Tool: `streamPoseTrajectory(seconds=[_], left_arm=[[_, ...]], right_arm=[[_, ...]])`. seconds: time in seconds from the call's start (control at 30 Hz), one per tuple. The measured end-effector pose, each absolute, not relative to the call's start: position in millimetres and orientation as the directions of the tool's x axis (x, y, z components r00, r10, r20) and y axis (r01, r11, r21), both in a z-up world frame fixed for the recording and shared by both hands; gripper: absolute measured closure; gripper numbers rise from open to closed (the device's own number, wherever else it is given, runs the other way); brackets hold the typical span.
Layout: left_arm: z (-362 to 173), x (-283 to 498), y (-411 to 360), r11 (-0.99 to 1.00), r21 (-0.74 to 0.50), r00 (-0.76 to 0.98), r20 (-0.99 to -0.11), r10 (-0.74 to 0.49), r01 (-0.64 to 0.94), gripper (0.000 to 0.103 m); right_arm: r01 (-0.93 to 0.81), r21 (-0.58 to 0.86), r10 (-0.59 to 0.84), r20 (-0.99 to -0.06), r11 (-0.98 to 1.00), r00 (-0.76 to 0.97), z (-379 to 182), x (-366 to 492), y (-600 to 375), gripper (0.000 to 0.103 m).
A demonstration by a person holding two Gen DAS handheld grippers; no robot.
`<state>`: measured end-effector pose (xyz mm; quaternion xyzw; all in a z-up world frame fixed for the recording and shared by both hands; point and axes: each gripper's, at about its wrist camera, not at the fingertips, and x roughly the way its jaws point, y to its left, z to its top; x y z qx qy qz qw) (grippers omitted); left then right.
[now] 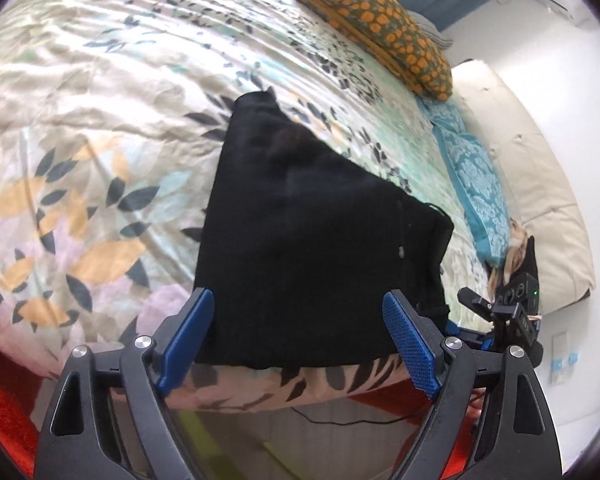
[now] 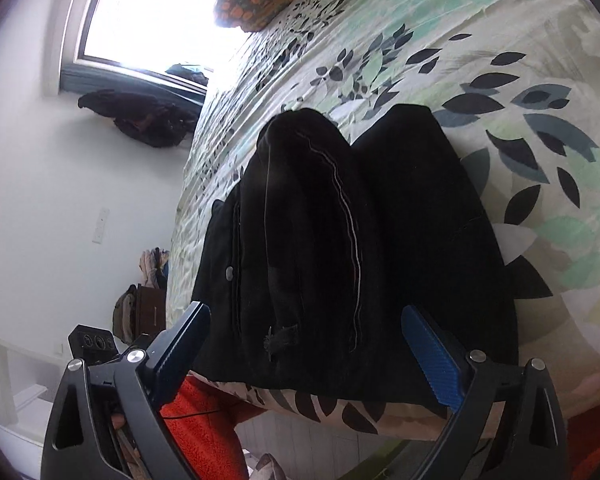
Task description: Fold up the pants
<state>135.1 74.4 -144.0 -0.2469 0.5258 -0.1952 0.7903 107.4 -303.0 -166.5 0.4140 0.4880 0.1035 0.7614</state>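
1. Black pants [image 1: 300,240] lie folded into a thick bundle on the leaf-patterned bedspread [image 1: 80,140], close to the bed's near edge.
2. Left gripper [image 1: 298,332] hangs over the bundle's near end, its blue pads wide apart and clamping nothing.
3. Right gripper [image 2: 306,344] likewise stands open above the pants [image 2: 340,220], touching no cloth.
4. An orange-spotted pillow [image 1: 380,24] rests at the bed's far end.

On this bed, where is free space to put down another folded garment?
Free: the wide bedspread left of the black pants, up to the orange pillow. Crowded: the right edge, where the teal cushion lies close beside the pants.
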Motion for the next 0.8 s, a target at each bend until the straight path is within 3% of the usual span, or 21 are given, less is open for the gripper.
streamPoseTrajectory(seconds=[0.23, 0.27, 0.3, 0.33, 0.4, 0.63, 0.8], left_arm=[[-151.0, 138.1, 73.8, 0.817, -0.575, 0.392, -0.741, -0.545, 0.048, 0.016], [-150.1, 138.9, 75.2, 0.814, -0.580, 0.395, -0.739, -0.546, 0.039, 0.016], [-151.7, 138.4, 78.4, 0.812, -0.583, 0.398, -0.737, -0.546, 0.034, 0.016], [-152.0, 137.7, 81.0, 0.812, -0.584, 0.403, -0.736, -0.544, 0.030, 0.016], [-149.3, 135.6, 82.7, 0.816, -0.577, 0.412, -0.738, -0.535, 0.027, 0.016], [-145.7, 133.3, 79.0, 0.825, -0.564, 0.428, -0.738, -0.522, 0.035, 0.016], [-142.4, 131.2, 65.9, 0.840, -0.535, 0.419, -0.746, -0.517, 0.084, 0.016]], right_arm=[[0.228, 0.603, 0.478, -0.767, 0.764, 0.429, -170.5, 122.4, -272.7, 0.006], [0.236, 0.591, 0.466, -0.777, 0.771, 0.423, -171.8, 122.7, -271.8, 0.012], [0.244, 0.571, 0.446, -0.791, 0.784, 0.420, -171.6, 121.6, -272.5, 0.045], [0.243, 0.545, 0.425, -0.808, 0.802, 0.409, -170.7, 122.0, -271.3, 0.060], [0.224, 0.558, 0.434, -0.793, 0.799, 0.428, -165.5, 120.6, -272.1, 0.077], [0.049, 0.485, 0.353, -0.697, 0.873, 0.624, -94.1, 98.2, -255.1, 0.083], [0.090, 0.430, 0.264, -0.691, 0.898, 0.673, -78.3, 76.9, -262.5, 0.083]])
